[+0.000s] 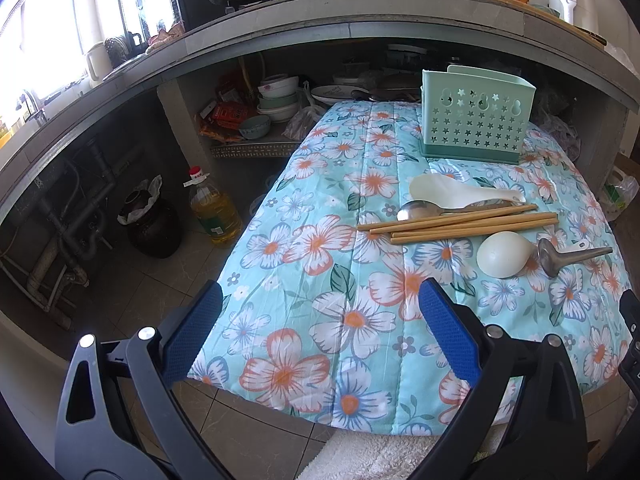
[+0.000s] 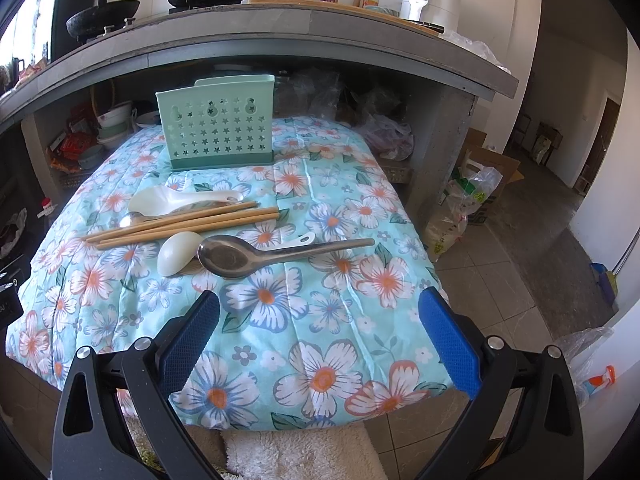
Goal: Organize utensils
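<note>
1. the bench (image 2: pixel 332 344), covered with a light blue quilted cloth printed with white and orange flowers, carries every utensil; it stands in front of a grey kitchen counter (image 2: pixel 280 36) with black pans on top.
2. the mint green perforated plastic utensil holder (image 2: pixel 218 122) stands upright at the far end of the bench, well apart from both grippers. nothing can be seen standing in it, so the sorting appears not yet begun.
3. the bundle of long wooden chopsticks (image 2: pixel 180 224) lies flat across the middle of the bench, between the holder and the spoons nearest the cameras.
4. the large stainless steel spoon (image 2: pixel 256 258) lies closest to the right gripper, bowl up, its handle pointing right. it touches the white round-bowled plastic spoon (image 2: pixel 178 254) beside it.
5. the white flat plastic rice paddle (image 2: pixel 176 200) lies just behind the chopsticks, and a smaller steel spoon (image 1: pixel 424 210) is tucked against them.
6. the left gripper (image 1: pixel 320 332) hangs over the near edge, fingers spread wide and empty.
7. the right gripper (image 2: pixel 320 336) is likewise released, holding nothing, and aimed toward the steel spoon.
8. the step in hand looks like the first approach. the next move likely calls for advancing the right gripper, pinching the thin steel handle low against the soft cloth, then tipping it upright into the holder.
</note>
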`<state>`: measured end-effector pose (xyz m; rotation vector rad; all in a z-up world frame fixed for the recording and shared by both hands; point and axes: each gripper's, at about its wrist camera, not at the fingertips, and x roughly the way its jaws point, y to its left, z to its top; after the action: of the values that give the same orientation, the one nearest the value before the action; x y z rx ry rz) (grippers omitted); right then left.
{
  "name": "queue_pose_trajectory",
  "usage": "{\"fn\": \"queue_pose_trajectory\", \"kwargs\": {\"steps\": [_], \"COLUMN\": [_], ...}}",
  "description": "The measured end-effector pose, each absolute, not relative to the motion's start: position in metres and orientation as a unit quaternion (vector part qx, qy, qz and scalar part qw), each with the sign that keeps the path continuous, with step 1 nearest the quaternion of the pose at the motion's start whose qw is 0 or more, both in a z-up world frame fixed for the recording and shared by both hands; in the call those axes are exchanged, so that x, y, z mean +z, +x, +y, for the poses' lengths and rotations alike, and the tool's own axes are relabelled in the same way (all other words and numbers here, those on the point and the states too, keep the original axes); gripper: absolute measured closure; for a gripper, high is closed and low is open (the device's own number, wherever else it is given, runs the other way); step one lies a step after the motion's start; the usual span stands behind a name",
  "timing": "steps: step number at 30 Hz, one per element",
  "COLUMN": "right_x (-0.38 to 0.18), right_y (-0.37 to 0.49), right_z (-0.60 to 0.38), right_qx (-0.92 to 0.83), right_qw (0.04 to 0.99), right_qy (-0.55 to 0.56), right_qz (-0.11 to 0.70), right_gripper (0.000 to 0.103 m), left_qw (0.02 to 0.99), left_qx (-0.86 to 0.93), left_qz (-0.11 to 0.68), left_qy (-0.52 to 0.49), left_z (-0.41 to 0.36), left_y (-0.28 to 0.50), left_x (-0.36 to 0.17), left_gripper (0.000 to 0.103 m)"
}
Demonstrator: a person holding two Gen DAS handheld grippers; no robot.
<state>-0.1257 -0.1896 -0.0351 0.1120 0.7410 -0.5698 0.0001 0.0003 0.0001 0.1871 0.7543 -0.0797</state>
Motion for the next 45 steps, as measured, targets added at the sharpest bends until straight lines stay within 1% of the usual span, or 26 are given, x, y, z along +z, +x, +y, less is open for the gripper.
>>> {"fn": "queue_pose_trajectory", "kwargs": {"steps": [37, 45], "right_x": [-0.0349, -0.0342], "right_y": [-0.1265, -0.1267], "right_z": [-0.1896, -0.1891], "right_qx": [-0.275, -0.277], "right_qw": [0.891, 0.891], "right_qy": [0.054, 0.053], "right_qz": [0.357, 0.356], "right_gripper": [0.006, 0.006], "left_qw": [0.924, 0.927], "left_qx": [-0.041, -0.048], "left_qz": [0.369, 0.359], "left_qy": [0.09, 0.1], "left_z": [0.0089, 0.0056], "left_y": [0.001, 0.0033], "left_x": [-0.0054, -0.0018], "left_gripper": [0.008, 0.008]}}
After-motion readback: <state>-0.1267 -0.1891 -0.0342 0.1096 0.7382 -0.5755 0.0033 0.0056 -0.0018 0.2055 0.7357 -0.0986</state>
